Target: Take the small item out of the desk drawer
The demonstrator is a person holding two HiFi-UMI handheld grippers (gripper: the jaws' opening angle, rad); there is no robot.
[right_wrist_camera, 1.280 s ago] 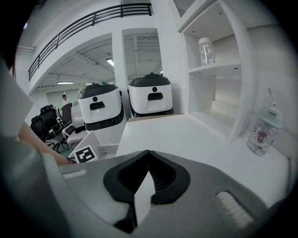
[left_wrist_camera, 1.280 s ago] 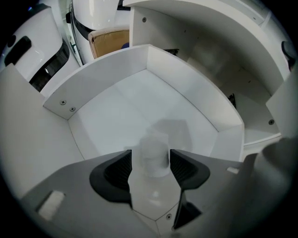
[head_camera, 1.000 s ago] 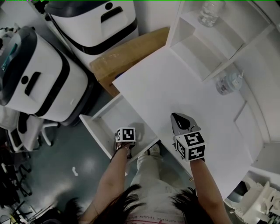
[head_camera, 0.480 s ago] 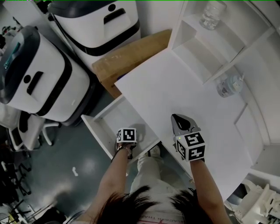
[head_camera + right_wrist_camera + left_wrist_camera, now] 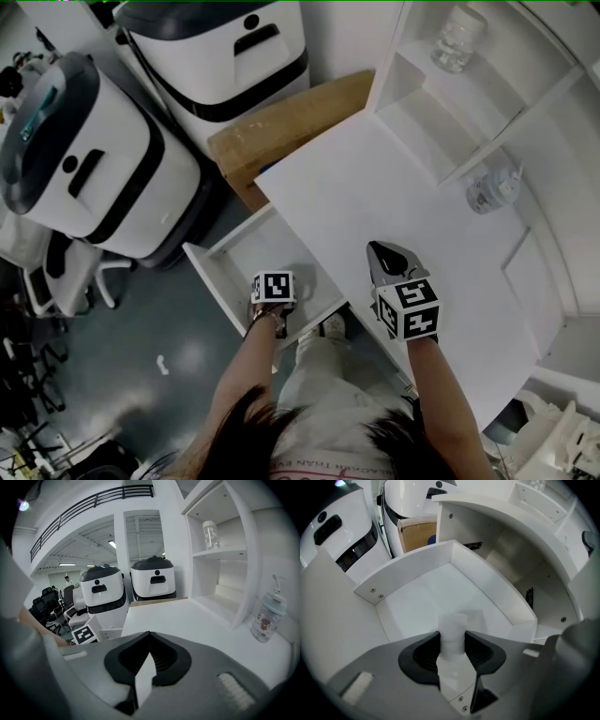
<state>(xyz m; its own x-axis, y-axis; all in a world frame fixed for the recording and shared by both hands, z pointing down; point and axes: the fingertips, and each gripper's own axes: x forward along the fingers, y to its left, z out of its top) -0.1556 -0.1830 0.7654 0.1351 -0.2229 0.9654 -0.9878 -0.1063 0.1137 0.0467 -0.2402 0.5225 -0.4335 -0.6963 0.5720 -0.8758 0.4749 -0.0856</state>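
The white drawer stands pulled out from under the white desk. My left gripper reaches down into it near its front end. In the left gripper view a small pale, roughly cylindrical item stands upright on the drawer floor, and the left gripper is shut on it, with a dark pad pressing each side. My right gripper hovers over the desk's near edge, shut with nothing between its tips.
Two white-and-black machines stand on the floor left of the desk, beside a brown cardboard box. Shelves at the desk's far side hold a clear jar; a pump bottle stands nearby. A chair is at left.
The head view has drifted slightly, shifting the scene right. Both grippers stay where they were, the left in the drawer, the right over the desk edge.
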